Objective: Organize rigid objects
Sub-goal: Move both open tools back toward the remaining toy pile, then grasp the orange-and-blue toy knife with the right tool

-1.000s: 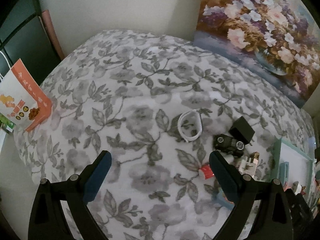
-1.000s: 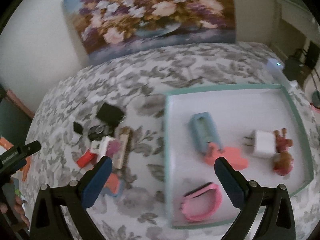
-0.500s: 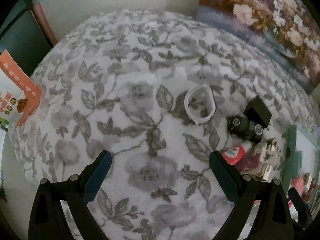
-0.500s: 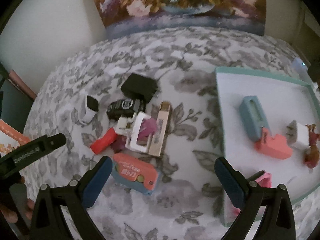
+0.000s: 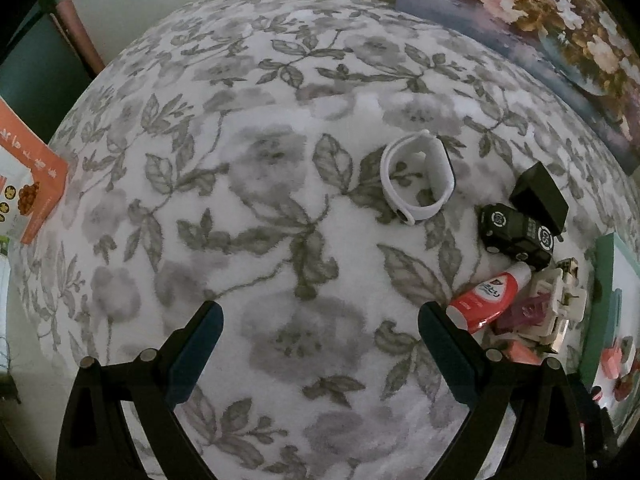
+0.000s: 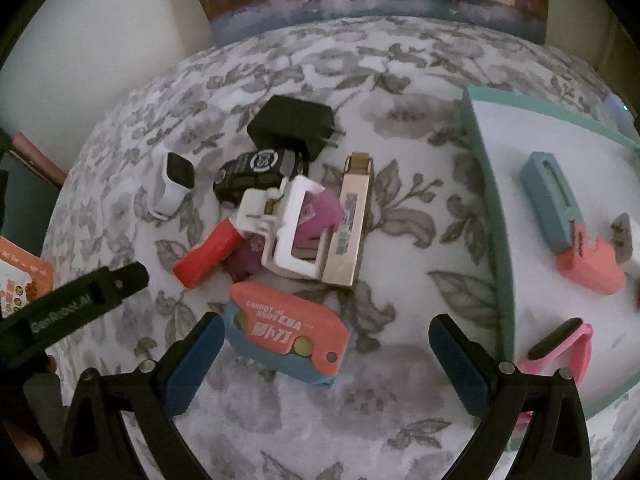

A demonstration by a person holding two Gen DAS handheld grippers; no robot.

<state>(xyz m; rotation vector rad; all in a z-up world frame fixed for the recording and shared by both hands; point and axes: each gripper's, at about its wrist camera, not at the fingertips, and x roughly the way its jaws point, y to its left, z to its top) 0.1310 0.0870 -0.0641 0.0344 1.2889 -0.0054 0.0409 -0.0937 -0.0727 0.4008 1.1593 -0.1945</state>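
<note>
With both tongs spread wide and empty, the right tongs (image 6: 326, 354) are best lowered squarely over the carrot knife (image 6: 286, 334), just left of the tray (image 6: 490, 208).

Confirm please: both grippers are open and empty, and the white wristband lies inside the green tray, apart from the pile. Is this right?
Not quite. The white wristband is not in the green tray; it lies on the floral cloth, left of the pile, as both wrist views show. The rest holds: the left gripper and the right gripper are open and empty.
</note>
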